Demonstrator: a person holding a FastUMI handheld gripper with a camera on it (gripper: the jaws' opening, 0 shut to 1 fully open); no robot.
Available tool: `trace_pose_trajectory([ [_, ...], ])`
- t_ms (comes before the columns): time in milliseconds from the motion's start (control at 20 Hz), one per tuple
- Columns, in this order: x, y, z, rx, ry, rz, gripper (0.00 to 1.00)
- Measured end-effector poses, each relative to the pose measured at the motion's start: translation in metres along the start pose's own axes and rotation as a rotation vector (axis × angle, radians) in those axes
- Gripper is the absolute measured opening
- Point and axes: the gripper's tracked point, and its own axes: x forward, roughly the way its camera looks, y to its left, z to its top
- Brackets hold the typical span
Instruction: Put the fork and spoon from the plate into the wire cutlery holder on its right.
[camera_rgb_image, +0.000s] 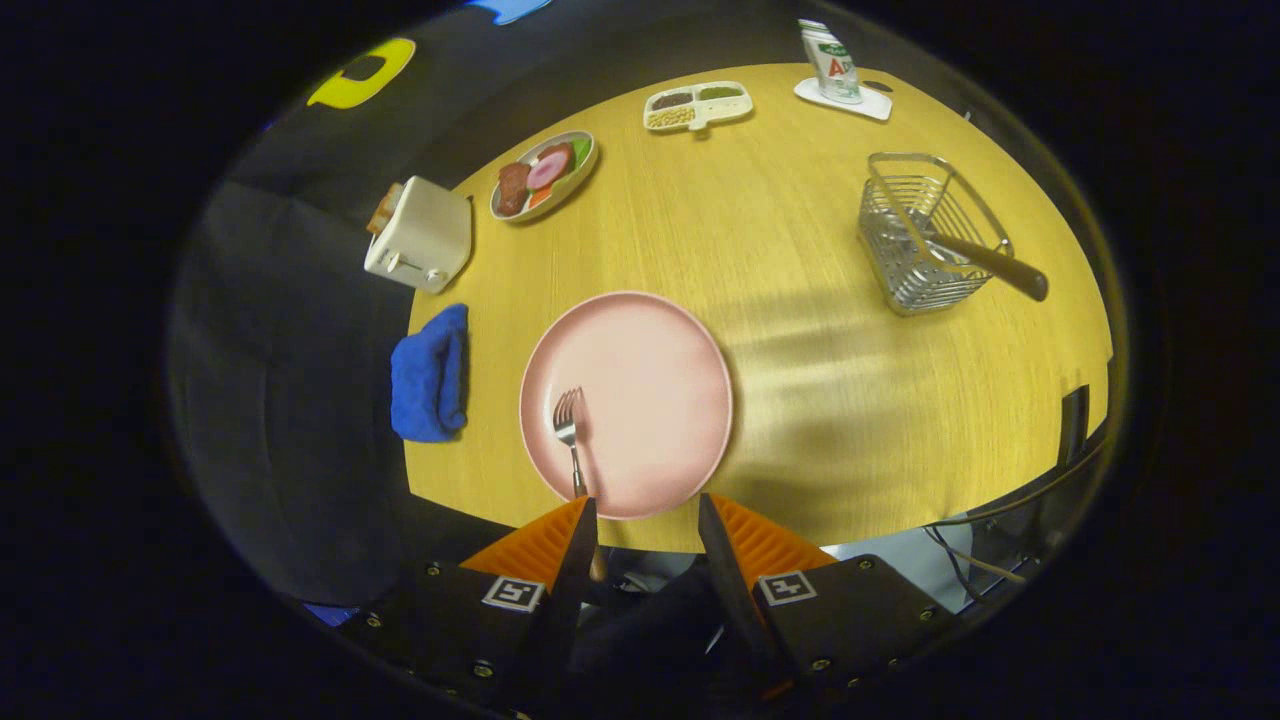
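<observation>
- The round wooden surface (800, 330) carried everything; its near edge was cut off behind the orange fingers (545, 545) of the hand-held gripper (647, 525).
- The pink plate (650, 380) lay just ahead of the fingers, its near rim almost between them.
- The hand-held gripper stood wide apart with nothing between its fingers, hovering above the plate's near rim.
- The white toaster (420, 235) sat at the far left edge, bread poking from its top, partly hidden.
- The wire cutlery holder (925, 235) stood well right of the plate; a brown-handled utensil (985, 262) leaned out of it, probably the spoon, its head hidden by the wires.
- The blue cloth (430, 375) lay bunched just left of the plate.
- An oval dish of food (545, 175), a divided white tray (698, 105) and a carton (832, 62) on a white coaster stood far beyond; their contents were hard to make out.
- The fork (570, 435) lay on the plate's left part, tines away, its handle end passing behind the left finger.
</observation>
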Motion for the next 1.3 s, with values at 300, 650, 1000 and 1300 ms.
trace_pose_trajectory([
  [300,0.039,0.038,-0.041,-0.071,0.143,0.024,0.63],
  [650,0.068,0.047,-0.059,-0.11,0.217,-0.002,0.63],
  [1000,0.086,0.046,-0.069,-0.13,0.265,-0.015,0.45],
  [1300,0.091,0.05,-0.066,-0.079,0.212,0.008,0.14],
])
